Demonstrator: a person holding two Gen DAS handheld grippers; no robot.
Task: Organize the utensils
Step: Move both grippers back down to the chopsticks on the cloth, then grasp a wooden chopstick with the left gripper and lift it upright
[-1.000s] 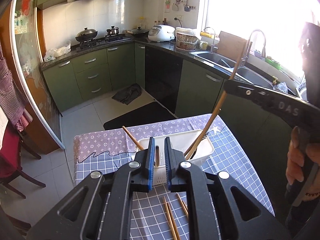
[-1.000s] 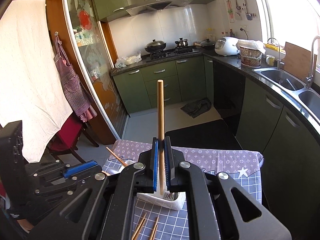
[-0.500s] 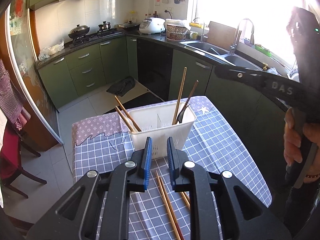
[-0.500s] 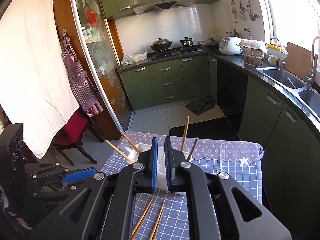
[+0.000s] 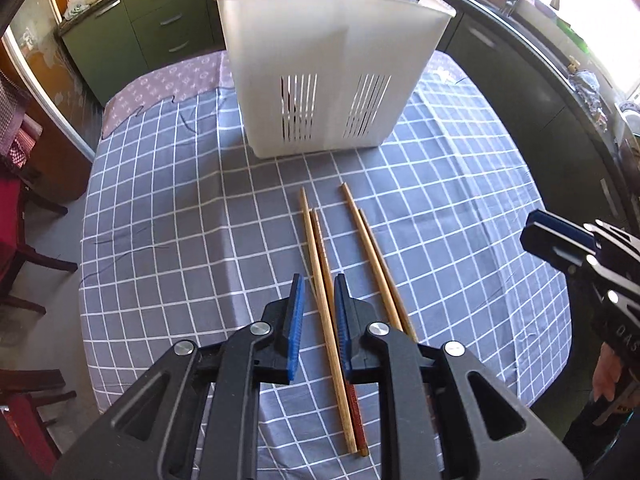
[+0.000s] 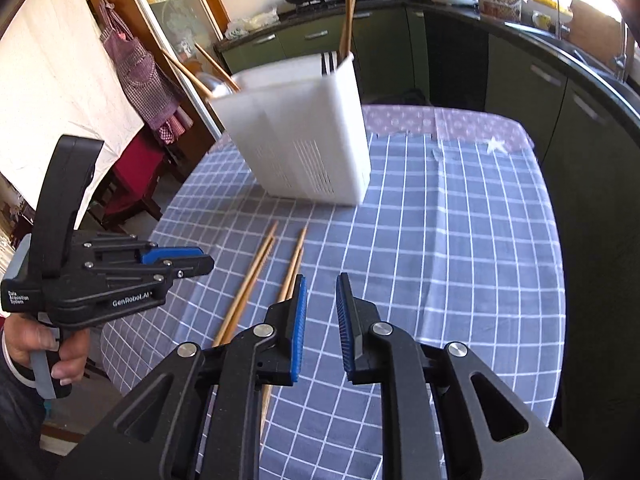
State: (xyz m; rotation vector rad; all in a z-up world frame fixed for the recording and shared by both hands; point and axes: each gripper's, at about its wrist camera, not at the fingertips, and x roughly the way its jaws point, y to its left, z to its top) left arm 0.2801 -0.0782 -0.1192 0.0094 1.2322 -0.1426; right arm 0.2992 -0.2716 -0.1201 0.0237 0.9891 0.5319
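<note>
Both grippers have been lowered toward the tabletop (image 5: pixel 168 184). Left gripper (image 5: pixel 319 296): fingers slightly spread astride two chopsticks (image 5: pixel 325 280), not pinching. Right gripper (image 6: pixel 321 296): fingers opening, nothing between. Four chopsticks lie before the white caddy (image 5: pixel 332 60).

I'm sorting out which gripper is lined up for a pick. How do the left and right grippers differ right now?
The left gripper straddles a pair of chopsticks lying on the checked tablecloth; the right gripper has only bare cloth between its fingers, with the other pair just beside its left finger. The right gripper's jaws are opening. Both are empty, point down at the table, and have blue pads.
</note>
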